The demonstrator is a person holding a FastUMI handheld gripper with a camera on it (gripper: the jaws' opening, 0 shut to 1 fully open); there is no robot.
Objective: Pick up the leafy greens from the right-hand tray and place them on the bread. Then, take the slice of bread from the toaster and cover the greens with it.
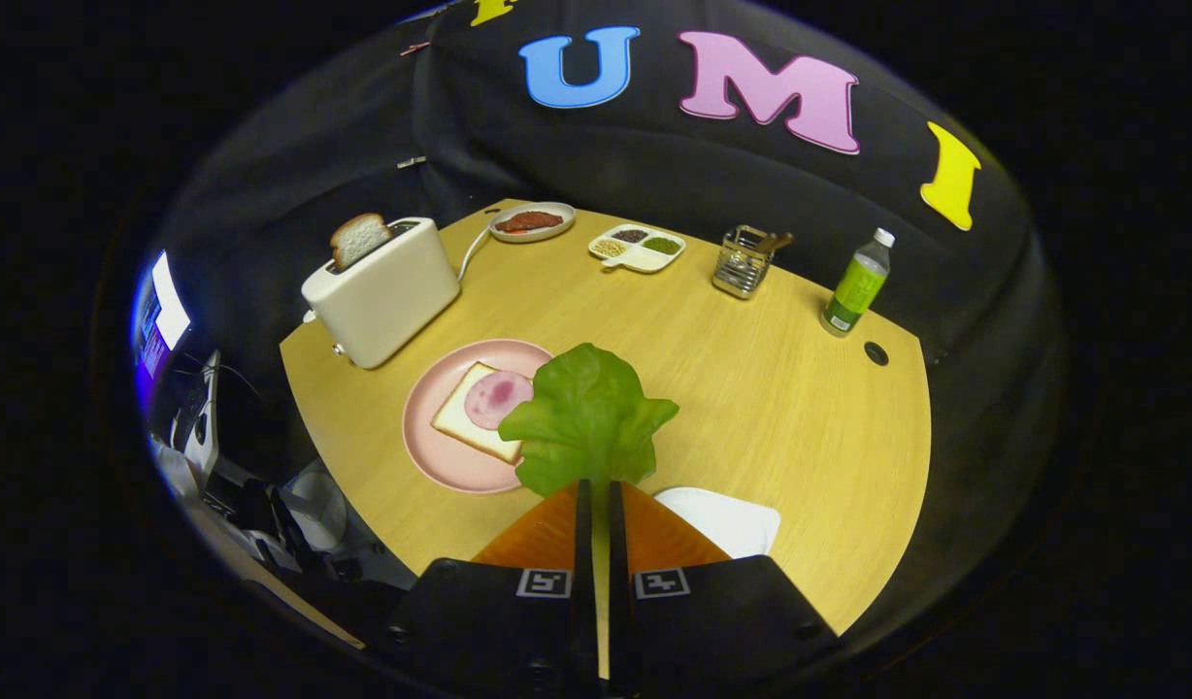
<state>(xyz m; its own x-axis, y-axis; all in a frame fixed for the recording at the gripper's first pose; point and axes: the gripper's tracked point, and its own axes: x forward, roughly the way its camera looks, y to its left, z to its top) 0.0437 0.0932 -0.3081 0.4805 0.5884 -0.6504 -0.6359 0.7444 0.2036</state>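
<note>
1. The gripper is clamped on the stem of the broad, crinkled green lettuce leaf, lifted clear of the white rectangular tray just right of the fingers.
2. To do it well, carry the leaf left until it is centred over the white bread slice topped with pink ham on the round pink plate, lower, then release.
3. The second toasted bread slice stands in the cream toaster.
4. The pale wooden table also holds a green bottle.

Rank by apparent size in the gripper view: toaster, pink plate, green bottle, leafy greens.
1. Pink plate and toaster: look alike, no ranking.
2. Leafy greens: pinched in the shut gripper, so nearness to the camera inflates them; rank unsure.
3. Green bottle: smallest, also farthest.
</note>
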